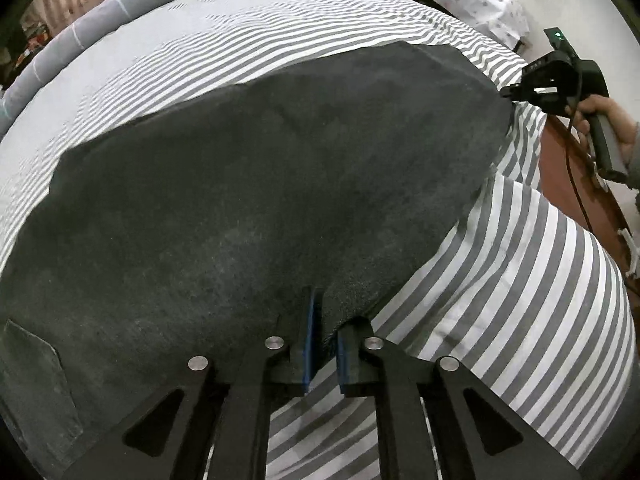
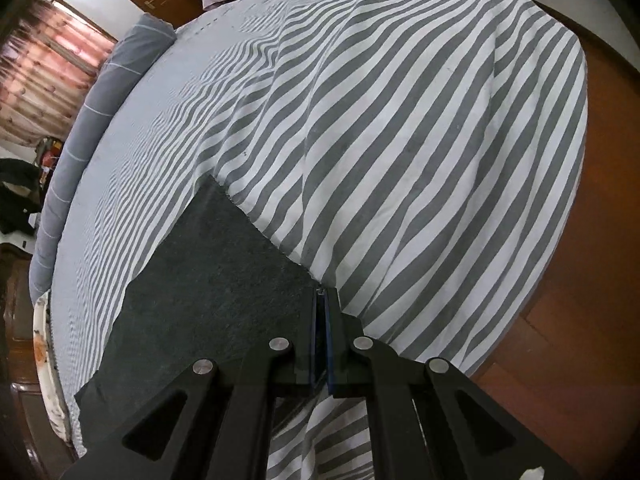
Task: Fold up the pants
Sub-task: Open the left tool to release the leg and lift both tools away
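A: Where were the pants (image 1: 260, 184)?

B: Spread flat across the striped sheet (image 1: 520, 280) on the bed, the long way running from left to right in the left wrist view. A back pocket (image 1: 32, 380) showed at the far-left end. The near edge sat close to the drop of the mattress. No big wrinkles that I could see.

A: Tongs?

B: The right gripper (image 2: 322, 320) was pinched together on the right-hand corner of the pants, and the cloth met the pad tips in both views. The person's hand (image 1: 608, 116) was on its handle. The left gripper (image 1: 326, 344) was only a slit apart. The near edge lay in that gap, and I could see sheet through it beside the cloth. I read that as not pressing.

A: So which step?

B: It looked like setting a fold down, or letting go after one. Both tools pointed steeply down at the near edge.

A: How to do it clean?

B: My take:
- The cloth had to be fully on the sheet before the right let go. A corner dropped from above would curl.
- The edge between the two tools needed light tension so it landed straight.
- The left needed to open wider before backing off, because at that slit a pad could snag the hem and drag it.
- Both should have withdrawn towards the near side and upward, not across the fabric.

A: Risk?

B: The sheet was already bunched near the right corner. A pull there would have ridden it up with the pants.
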Demonstrator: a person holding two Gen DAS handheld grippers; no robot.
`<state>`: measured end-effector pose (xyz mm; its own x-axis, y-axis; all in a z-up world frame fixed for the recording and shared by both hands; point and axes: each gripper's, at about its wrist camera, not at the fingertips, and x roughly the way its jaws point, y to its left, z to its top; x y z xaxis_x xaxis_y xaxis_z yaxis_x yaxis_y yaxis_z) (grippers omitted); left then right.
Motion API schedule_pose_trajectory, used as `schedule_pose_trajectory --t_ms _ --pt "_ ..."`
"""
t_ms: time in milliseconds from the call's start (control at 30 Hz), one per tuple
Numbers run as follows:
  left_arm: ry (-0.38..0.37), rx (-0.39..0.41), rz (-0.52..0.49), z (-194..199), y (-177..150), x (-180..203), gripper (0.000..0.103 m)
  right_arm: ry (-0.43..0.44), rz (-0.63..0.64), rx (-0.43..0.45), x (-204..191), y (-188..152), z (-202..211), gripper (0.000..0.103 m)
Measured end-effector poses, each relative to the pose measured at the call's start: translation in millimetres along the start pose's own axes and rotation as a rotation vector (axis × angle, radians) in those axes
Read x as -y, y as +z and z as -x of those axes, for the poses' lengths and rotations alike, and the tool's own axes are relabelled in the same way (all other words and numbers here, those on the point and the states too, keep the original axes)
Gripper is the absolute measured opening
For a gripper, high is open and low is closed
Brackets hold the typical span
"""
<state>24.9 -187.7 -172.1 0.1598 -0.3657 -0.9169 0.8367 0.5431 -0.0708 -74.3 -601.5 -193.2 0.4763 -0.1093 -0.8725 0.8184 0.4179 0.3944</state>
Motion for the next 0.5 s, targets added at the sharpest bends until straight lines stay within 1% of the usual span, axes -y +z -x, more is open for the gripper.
schedule_pose_trajectory --t_ms 67,133,200,333,367,400,433,500 --pt "-0.01 0.002 0.012 0.3 -3.1 0.7 0.02 0.001 -0.003 -0.003 0.7 0.1 -0.8 0.004" --pt "-0.034 0.001 0.022 1.6 -7.7 1.2 0.03 0.0 -0.007 -0.008 2.7 -0.3 -1.6 0.004" --pt "-0.055 0.008 0.035 6.1 -14.6 -0.1 0.035 0.004 -0.02 -0.013 4.8 0.6 -3.4 0.006" --pt "-0.087 0.001 0.105 18.0 -30.5 -17.0 0.035 0.004 -0.058 -0.021 12.3 2.4 -0.2 0.009" --pt "-0.096 0.003 0.13 23.4 -34.2 -25.6 0.035 -0.002 -0.063 -0.021 14.1 0.9 2.1 0.012" --pt "-0.093 0.01 0.153 29.3 -37.5 -33.9 0.035 -0.013 -0.07 -0.018 14.9 0.3 5.6 0.016" --pt "-0.087 0.023 0.177 35.9 -40.5 -41.6 0.035 -0.017 -0.076 -0.009 15.9 -0.4 11.7 0.017" --pt "-0.076 0.068 0.221 53.1 -46.8 -60.9 0.035 -0.02 -0.073 0.013 15.6 -2.7 23.7 0.024"
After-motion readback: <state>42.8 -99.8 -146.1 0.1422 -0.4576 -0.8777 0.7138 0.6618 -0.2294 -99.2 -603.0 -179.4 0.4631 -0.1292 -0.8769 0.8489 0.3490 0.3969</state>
